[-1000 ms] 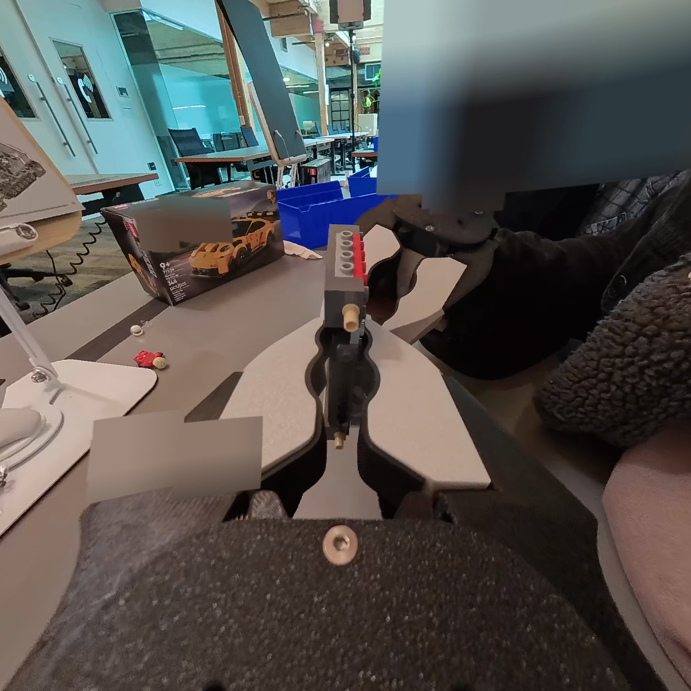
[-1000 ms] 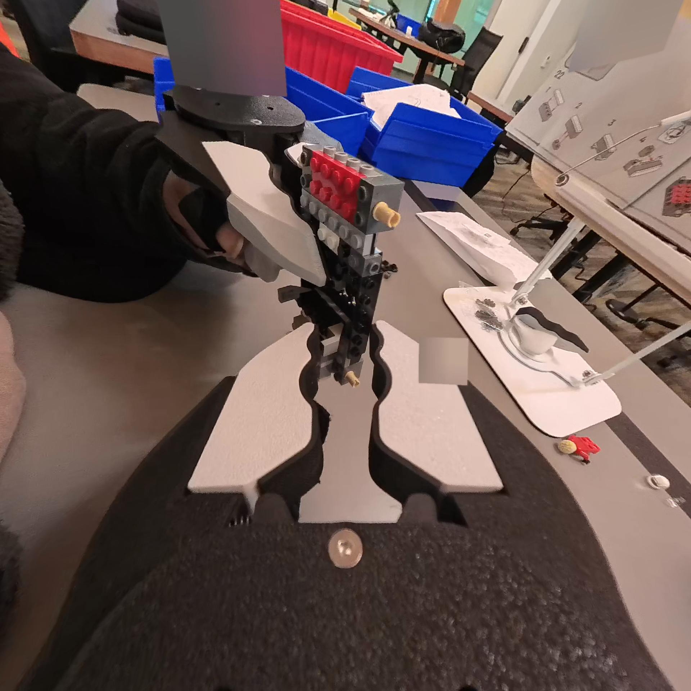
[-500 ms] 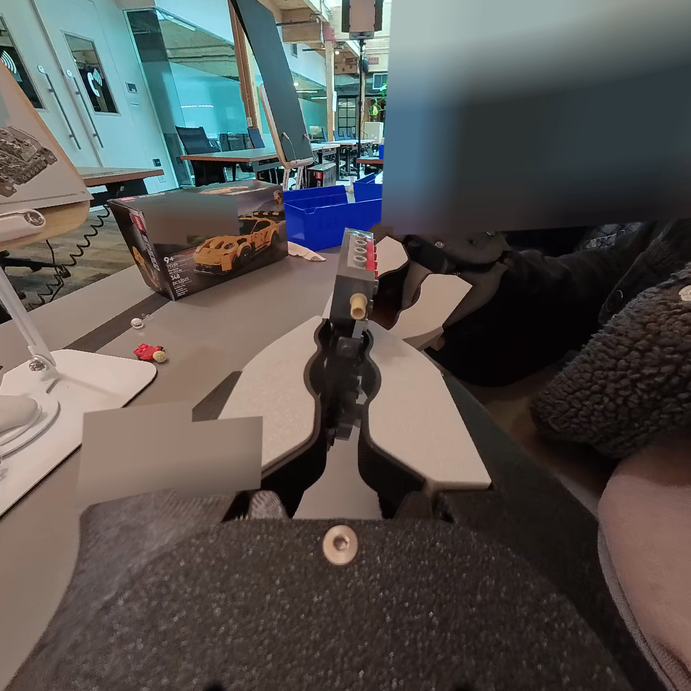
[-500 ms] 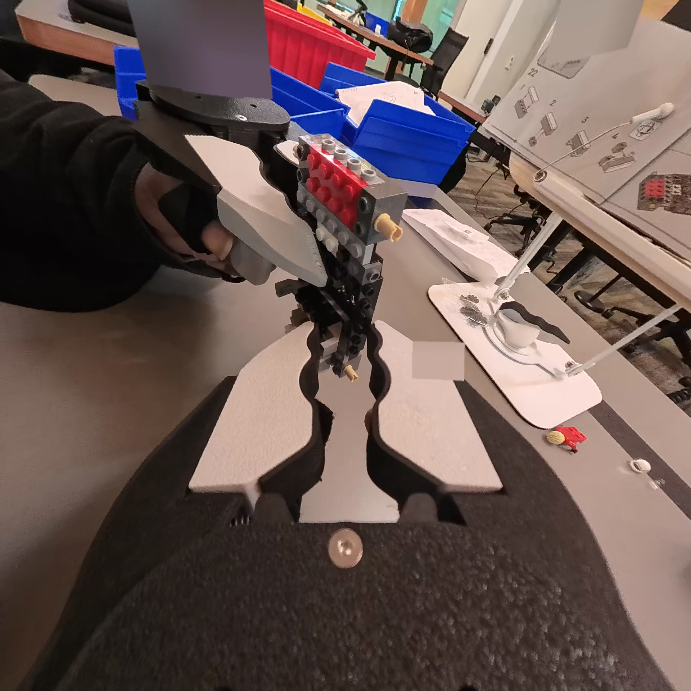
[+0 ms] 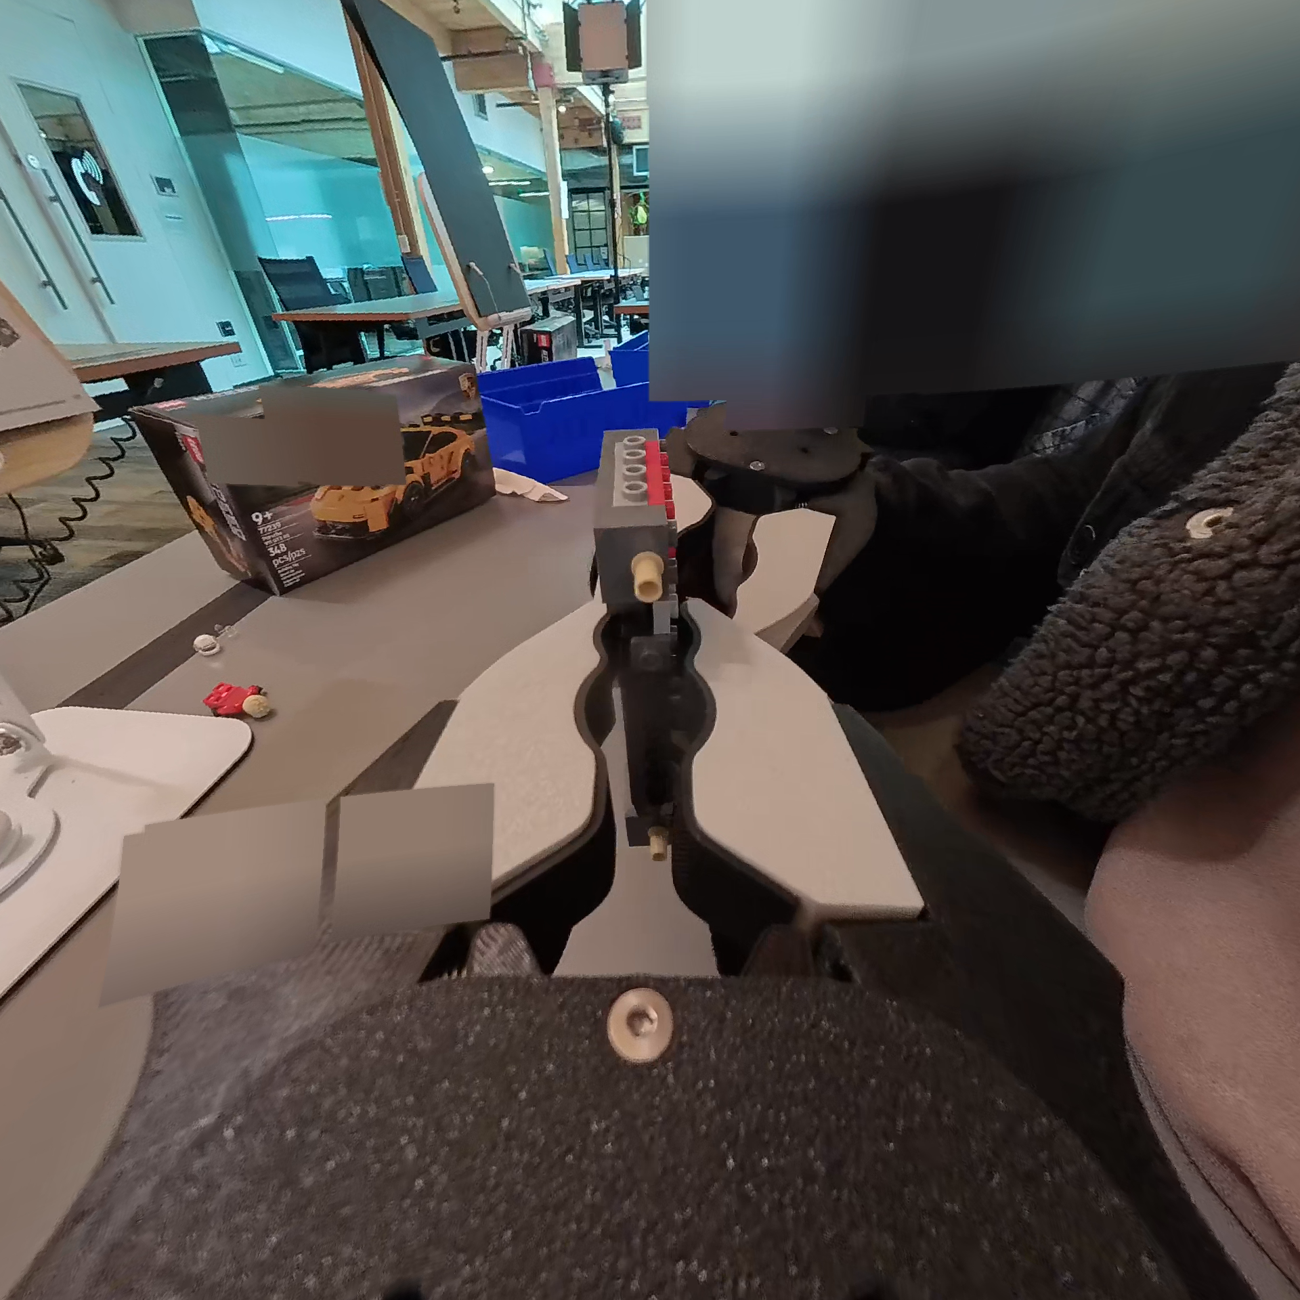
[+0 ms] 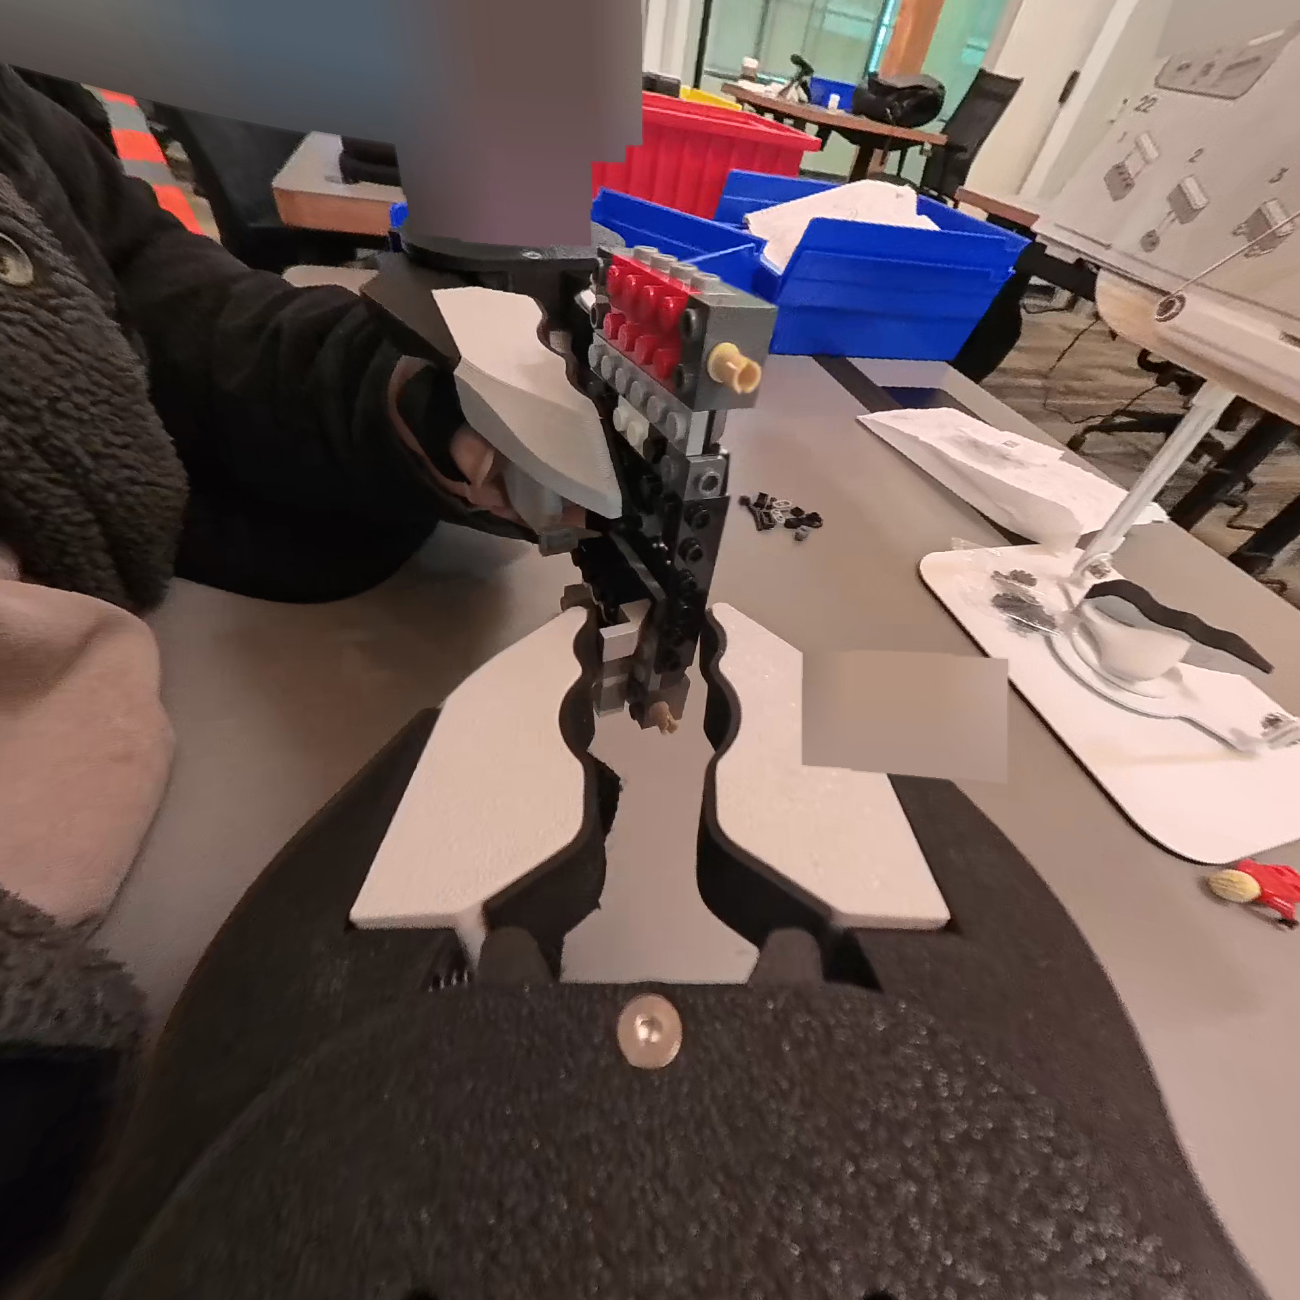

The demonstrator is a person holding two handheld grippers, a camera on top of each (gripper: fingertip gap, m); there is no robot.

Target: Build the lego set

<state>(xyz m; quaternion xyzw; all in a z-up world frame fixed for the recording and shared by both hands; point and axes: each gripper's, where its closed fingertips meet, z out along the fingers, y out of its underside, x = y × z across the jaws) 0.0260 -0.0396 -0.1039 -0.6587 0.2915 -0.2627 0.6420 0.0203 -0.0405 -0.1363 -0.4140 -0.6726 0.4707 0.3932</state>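
Note:
A tall lego assembly (image 5: 636, 534) of dark grey and black bricks has a red studded patch and a tan pin near its top. It is held upright above the grey table (image 5: 394, 633). My left gripper (image 5: 647, 703) is shut on its black lower part. In the right wrist view the assembly (image 6: 675, 394) rises from my right gripper (image 6: 647, 633), which is shut on its bottom end. The left gripper's finger (image 6: 527, 415) lies against its upper part. The right gripper also shows behind the assembly in the left wrist view (image 5: 767, 563).
A lego box (image 5: 316, 492) and blue bins (image 5: 563, 422) stand at the back. A white stand base (image 6: 1125, 760), a small red and tan piece (image 6: 1266, 890), loose dark pieces (image 6: 781, 510), a paper bag (image 6: 999, 457) and a red bin (image 6: 703, 155) are to the right. A person's sleeves are close by. My two grippers' fingertips are within a few centimetres of each other.
The assembly tilted to one side half a second ago and now stands upright again in both grippers. Both grippers keep their hold. The right wrist view has swung slightly left.

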